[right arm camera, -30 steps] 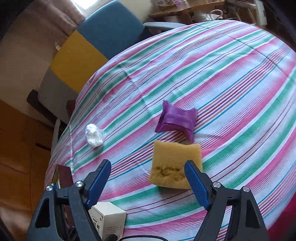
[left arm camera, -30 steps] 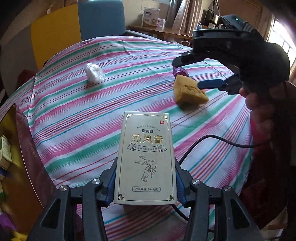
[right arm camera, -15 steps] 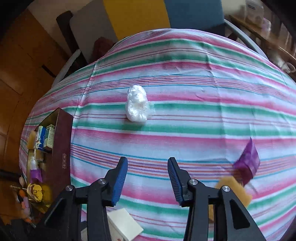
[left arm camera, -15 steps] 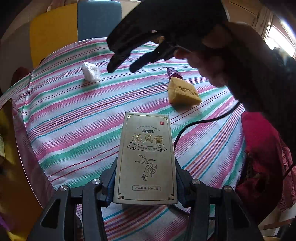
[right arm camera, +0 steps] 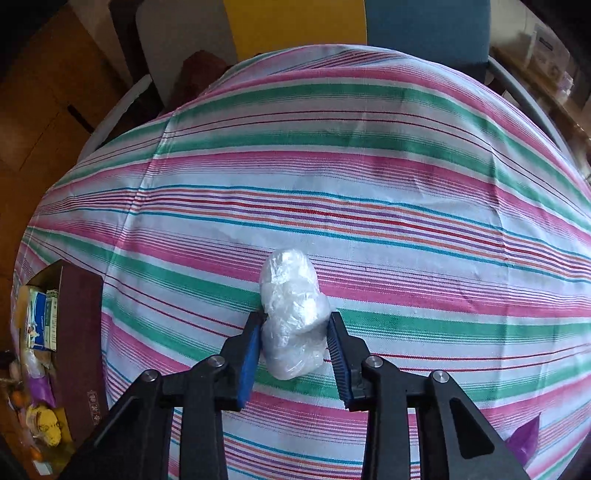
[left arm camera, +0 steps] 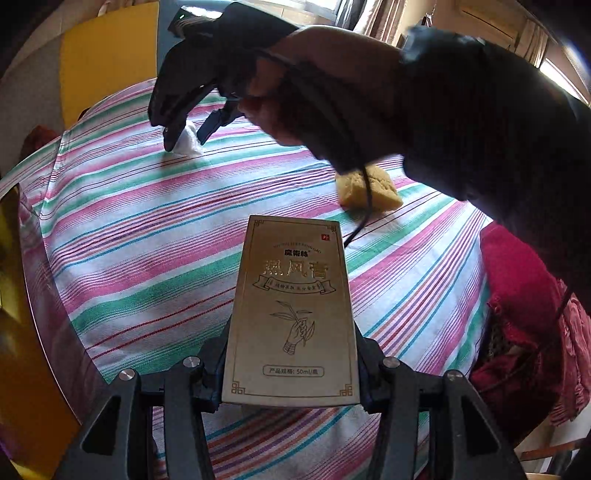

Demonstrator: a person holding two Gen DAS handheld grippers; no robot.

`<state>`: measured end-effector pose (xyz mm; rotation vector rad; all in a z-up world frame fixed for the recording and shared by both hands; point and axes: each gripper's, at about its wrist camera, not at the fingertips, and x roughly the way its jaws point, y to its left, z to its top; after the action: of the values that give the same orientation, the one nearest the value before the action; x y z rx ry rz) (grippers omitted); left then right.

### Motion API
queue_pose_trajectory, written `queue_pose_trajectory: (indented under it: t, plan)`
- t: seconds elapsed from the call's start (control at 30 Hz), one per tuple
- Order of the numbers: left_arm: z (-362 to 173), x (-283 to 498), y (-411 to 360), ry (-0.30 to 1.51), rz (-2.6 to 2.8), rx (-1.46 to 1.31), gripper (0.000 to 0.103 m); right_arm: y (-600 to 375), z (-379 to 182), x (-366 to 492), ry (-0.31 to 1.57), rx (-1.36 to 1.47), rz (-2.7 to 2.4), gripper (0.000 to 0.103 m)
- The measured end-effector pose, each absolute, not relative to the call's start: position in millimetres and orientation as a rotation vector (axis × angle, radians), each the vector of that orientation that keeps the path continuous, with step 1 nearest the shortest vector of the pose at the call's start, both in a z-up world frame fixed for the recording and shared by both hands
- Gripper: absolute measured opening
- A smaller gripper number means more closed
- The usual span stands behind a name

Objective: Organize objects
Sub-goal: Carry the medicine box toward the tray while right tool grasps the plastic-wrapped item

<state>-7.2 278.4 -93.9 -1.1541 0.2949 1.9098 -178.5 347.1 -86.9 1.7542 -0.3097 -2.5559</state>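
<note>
My left gripper (left arm camera: 291,354) is shut on a gold medicine box (left arm camera: 291,314) and holds it upright over the striped tablecloth (left arm camera: 147,236). My right gripper (right arm camera: 295,332) has its blue pads on both sides of a crumpled white plastic ball (right arm camera: 293,314) that lies on the cloth; the pads touch or nearly touch it. In the left wrist view the right gripper (left arm camera: 184,136) stands over the ball (left arm camera: 189,140) at the far side. A yellow sponge (left arm camera: 369,188) lies at the right, partly behind my arm.
A dark red box (right arm camera: 74,332) with several small packages stands at the table's left edge. A purple wrapper (right arm camera: 524,435) peeks in at the lower right. Yellow and blue chairs (right arm camera: 295,26) stand behind the table. A red cloth (left arm camera: 524,314) lies at the right.
My right gripper has moved from the sponge leftward across the table to the white plastic ball and narrowed its jaws around it. The left gripper keeps holding the gold box.
</note>
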Motion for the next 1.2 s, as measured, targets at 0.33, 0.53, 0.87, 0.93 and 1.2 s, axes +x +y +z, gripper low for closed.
queue_pose_trajectory:
  t: [0.33,0.53,0.87,0.93,1.2]
  plan:
    - [-93,-6,273,0.275,1.920,-1.175,0.052,375,-66,-68,-0.363,1.753,-2.536,0.035]
    - [-76,13,262,0.301,1.935,-1.133,0.052,374,-93,-20,-0.449,1.827,-2.518,0.035]
    - [-55,20,241,0.253,2.004,-1.110,0.052,368,-97,-20,-0.355,1.816,-2.600,0.033]
    - [-52,21,232,0.243,2.016,-1.110,0.052,368,-97,-20,-0.348,1.817,-2.605,0.033]
    - [-30,5,186,0.119,2.122,-1.116,0.052,373,-99,-20,-0.430,1.817,-2.588,0.034]
